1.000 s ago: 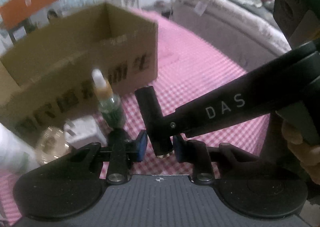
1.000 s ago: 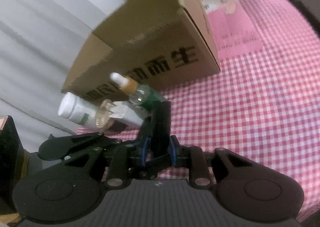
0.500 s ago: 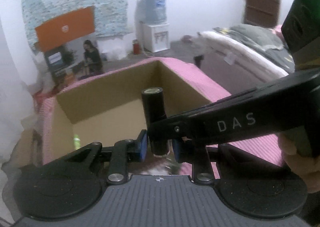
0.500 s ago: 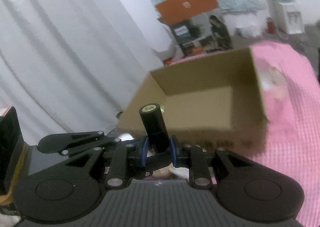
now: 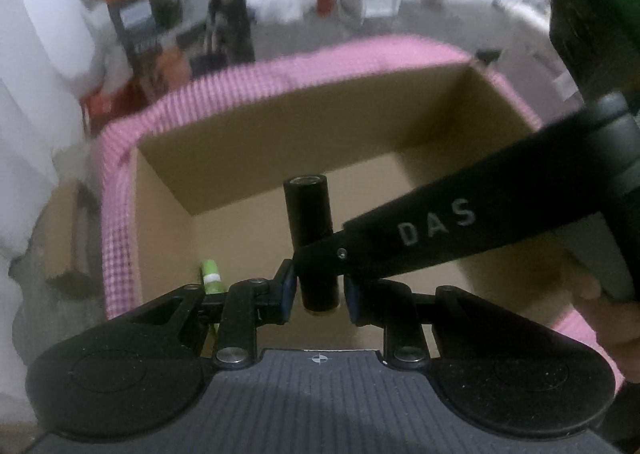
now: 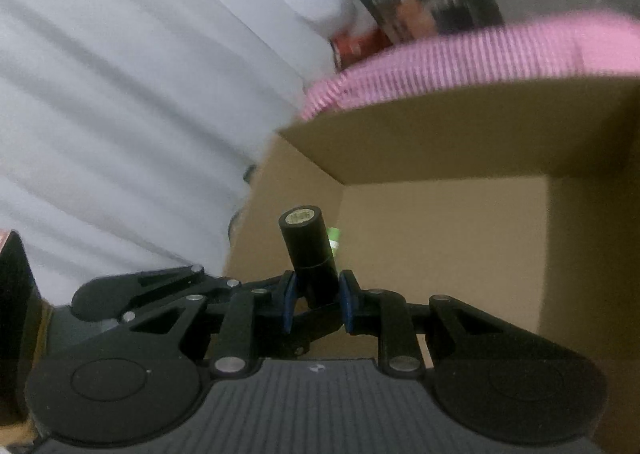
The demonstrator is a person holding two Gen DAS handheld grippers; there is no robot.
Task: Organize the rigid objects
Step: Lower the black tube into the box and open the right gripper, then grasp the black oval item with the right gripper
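A black cylinder stands upright between the blue pads of my left gripper, which is shut on its lower end. My right gripper is also shut on the same black cylinder. In the left wrist view its long black finger, marked DAS, reaches in from the right. Both grippers hold the cylinder over the open cardboard box. A small green tube lies on the box floor at the left, and the green tube shows behind the cylinder in the right wrist view.
The box stands on a pink checked cloth that shows around its rim. White curtains hang at the left. A person's hand holds the right gripper's handle. Blurred room furniture lies beyond the cloth's far edge.
Both grippers have carried the black cylinder from the table in front of the box up and over its open top. The bottles beside the box have left the view.
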